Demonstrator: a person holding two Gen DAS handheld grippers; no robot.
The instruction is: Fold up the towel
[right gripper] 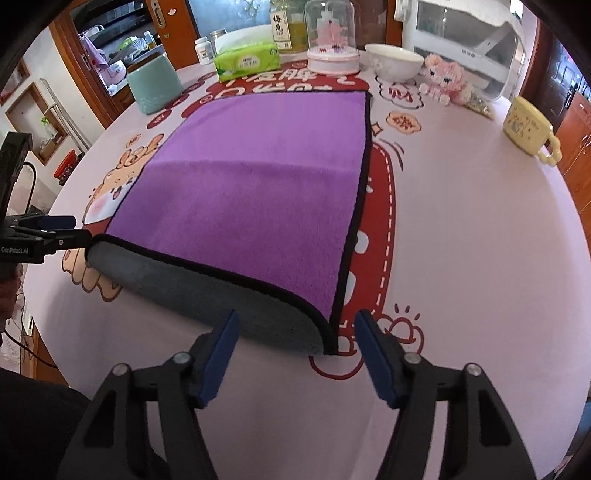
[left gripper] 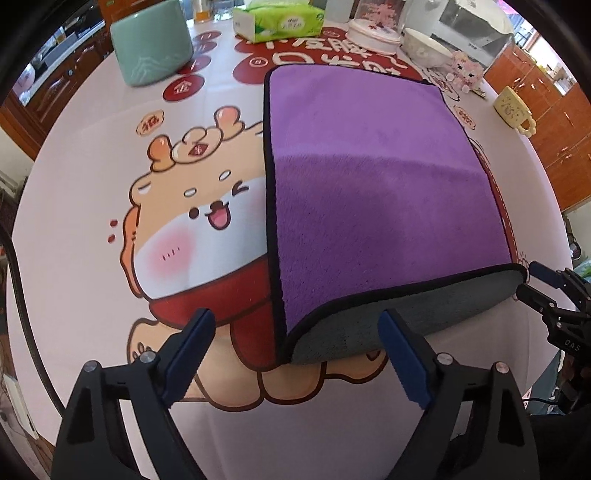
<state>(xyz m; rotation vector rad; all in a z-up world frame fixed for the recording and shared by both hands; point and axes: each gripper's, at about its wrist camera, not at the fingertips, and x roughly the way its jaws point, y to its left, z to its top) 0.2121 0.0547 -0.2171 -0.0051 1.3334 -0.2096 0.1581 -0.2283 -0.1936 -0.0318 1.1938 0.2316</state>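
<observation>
A purple towel (left gripper: pixel 369 184) with black trim and a grey underside lies flat on the printed tablecloth; it also shows in the right wrist view (right gripper: pixel 258 177). Its near edge curls over the table's edge, showing the grey side (left gripper: pixel 406 321). My left gripper (left gripper: pixel 295 354) is open, jaws either side of the towel's near left corner, not touching it. My right gripper (right gripper: pixel 295 354) is open at the near right corner, jaws apart from the cloth. Each gripper shows in the other's view, the right one (left gripper: pixel 532 280) and the left one (right gripper: pixel 74 229), at the opposite corner.
At the back of the table (left gripper: pixel 92 221) stand a green canister (left gripper: pixel 151 44), a tissue pack (left gripper: pixel 277 20), a domed pink dish (right gripper: pixel 332 40), a white bowl (right gripper: pixel 395 61), a pink toy (right gripper: pixel 443 79) and a yellow mug (right gripper: pixel 528 125).
</observation>
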